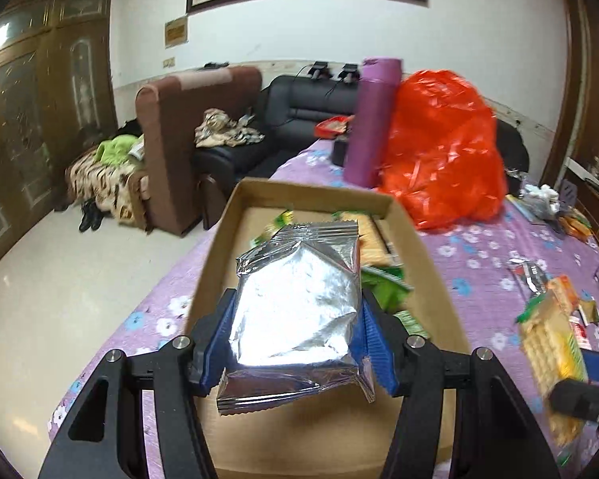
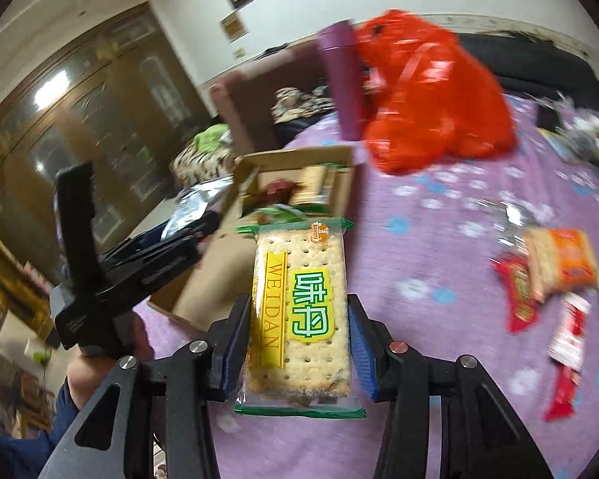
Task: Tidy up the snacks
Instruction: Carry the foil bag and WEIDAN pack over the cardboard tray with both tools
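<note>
My left gripper (image 1: 297, 299) is shut on a silver foil snack bag (image 1: 299, 307), held above the cardboard box (image 1: 215, 263) that lies on the purple flowered cloth. Green and beige snack packs (image 1: 383, 275) lie inside the box. My right gripper (image 2: 297, 305) is shut on a clear cracker pack (image 2: 299, 311) with green ends and a yellow label, just right of the box (image 2: 203, 299). In the right wrist view the left gripper (image 2: 187, 235) hangs over the box's left side with the foil bag (image 2: 195, 203). The cracker pack (image 1: 551, 343) shows at the right in the left wrist view.
A big red plastic bag (image 1: 443, 147) and an upright purple roll (image 1: 373, 119) stand behind the box. Loose red and orange snack packs (image 2: 555, 275) lie on the cloth to the right. Sofas (image 1: 299, 119) and a tiled floor are beyond the table's left edge.
</note>
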The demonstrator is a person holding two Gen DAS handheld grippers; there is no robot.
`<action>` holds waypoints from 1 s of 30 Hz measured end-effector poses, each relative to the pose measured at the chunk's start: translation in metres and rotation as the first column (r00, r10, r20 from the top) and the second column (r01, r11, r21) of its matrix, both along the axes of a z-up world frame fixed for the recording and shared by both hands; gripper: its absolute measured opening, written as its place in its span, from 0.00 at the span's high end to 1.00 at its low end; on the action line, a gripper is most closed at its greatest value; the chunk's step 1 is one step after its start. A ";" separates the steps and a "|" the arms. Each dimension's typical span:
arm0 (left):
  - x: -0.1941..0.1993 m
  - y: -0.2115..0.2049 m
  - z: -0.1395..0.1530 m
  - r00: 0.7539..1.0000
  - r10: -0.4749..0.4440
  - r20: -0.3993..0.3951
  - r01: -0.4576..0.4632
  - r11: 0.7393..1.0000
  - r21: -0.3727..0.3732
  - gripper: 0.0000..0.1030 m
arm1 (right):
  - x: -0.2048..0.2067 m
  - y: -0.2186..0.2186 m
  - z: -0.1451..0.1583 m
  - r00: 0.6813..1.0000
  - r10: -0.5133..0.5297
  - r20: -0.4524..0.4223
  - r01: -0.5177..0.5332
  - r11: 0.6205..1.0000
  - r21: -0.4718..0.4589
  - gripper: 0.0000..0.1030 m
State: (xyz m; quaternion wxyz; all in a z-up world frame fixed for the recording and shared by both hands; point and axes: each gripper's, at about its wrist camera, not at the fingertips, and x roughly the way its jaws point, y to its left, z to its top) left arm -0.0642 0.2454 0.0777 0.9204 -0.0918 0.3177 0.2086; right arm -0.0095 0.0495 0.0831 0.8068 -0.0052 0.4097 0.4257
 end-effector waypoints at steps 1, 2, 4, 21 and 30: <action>0.001 0.003 -0.003 1.000 0.006 -0.010 -0.006 1.000 0.000 0.43 | 0.000 0.010 -0.002 1.000 0.015 -0.006 -0.015 1.000 -0.002 0.51; 0.002 0.006 -0.006 1.000 0.010 -0.019 -0.010 1.000 0.000 0.43 | 0.001 0.024 -0.005 0.999 0.033 -0.018 -0.033 0.999 -0.006 0.51; 0.003 0.013 -0.014 0.999 0.019 -0.038 -0.019 1.000 -0.007 0.43 | 0.003 0.040 -0.011 0.998 0.050 -0.031 -0.050 0.999 -0.013 0.51; 0.009 0.023 -0.040 0.993 0.000 -0.122 -0.004 0.999 -0.038 0.43 | 0.030 0.086 -0.059 0.995 0.041 -0.091 -0.046 0.998 -0.052 0.51; 0.016 0.019 -0.045 0.986 -0.020 -0.168 0.016 1.000 -0.025 0.43 | 0.031 0.085 -0.063 0.996 0.046 -0.074 -0.050 0.998 -0.046 0.57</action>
